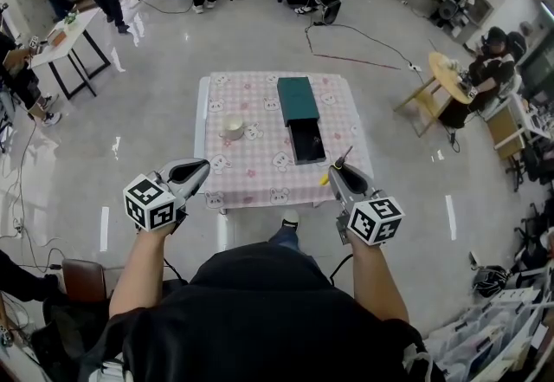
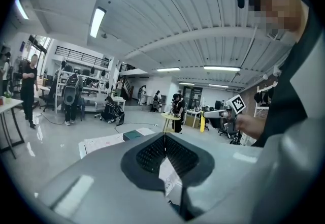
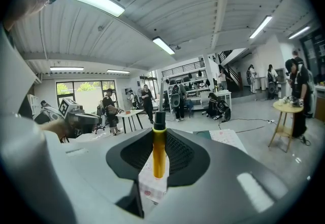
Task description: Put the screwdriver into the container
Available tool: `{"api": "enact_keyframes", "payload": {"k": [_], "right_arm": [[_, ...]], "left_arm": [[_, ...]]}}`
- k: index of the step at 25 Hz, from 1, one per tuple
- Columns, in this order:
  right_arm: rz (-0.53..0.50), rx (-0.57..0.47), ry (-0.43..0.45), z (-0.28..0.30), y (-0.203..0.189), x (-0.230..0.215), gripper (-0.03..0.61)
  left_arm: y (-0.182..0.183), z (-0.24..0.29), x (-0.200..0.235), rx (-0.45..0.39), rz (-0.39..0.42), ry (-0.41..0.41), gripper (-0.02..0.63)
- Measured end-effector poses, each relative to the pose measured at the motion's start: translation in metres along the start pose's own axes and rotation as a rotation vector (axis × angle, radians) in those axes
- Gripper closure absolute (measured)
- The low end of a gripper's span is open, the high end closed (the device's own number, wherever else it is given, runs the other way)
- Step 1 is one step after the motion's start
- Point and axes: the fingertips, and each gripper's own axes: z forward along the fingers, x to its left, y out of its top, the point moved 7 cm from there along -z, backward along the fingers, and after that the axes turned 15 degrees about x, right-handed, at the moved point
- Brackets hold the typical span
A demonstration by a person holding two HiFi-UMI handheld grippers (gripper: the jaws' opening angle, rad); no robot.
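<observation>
A screwdriver with a yellow handle and thin shaft is clamped in my right gripper, just off the table's near right corner. In the right gripper view its yellow handle with a black end stands upright between the shut jaws of the right gripper. The container is a dark green box with an open black tray in front of it, on the table's right half. My left gripper hangs off the near left edge; its jaws are shut on nothing.
The table carries a pink checked cloth and a small white bowl left of the container. Several people, chairs and tables stand around the room. A round wooden table is at the right and cables lie on the floor behind.
</observation>
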Motion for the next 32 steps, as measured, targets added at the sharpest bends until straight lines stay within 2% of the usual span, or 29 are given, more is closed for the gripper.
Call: {"api": "enact_keyframes", "payload": {"k": [22, 32], "right_arm": [[0.006, 0.017, 0.01, 0.033, 0.012, -0.023, 0.471], [0.009, 0.029, 0.028, 0.045, 0.021, -0.04, 0.471]], "left_arm": [[0.006, 0.023, 0.026, 0.007, -0.023, 0.005, 0.612], [0.02, 0.028, 0.032, 0.006, -0.032, 0.022, 0.612]]}}
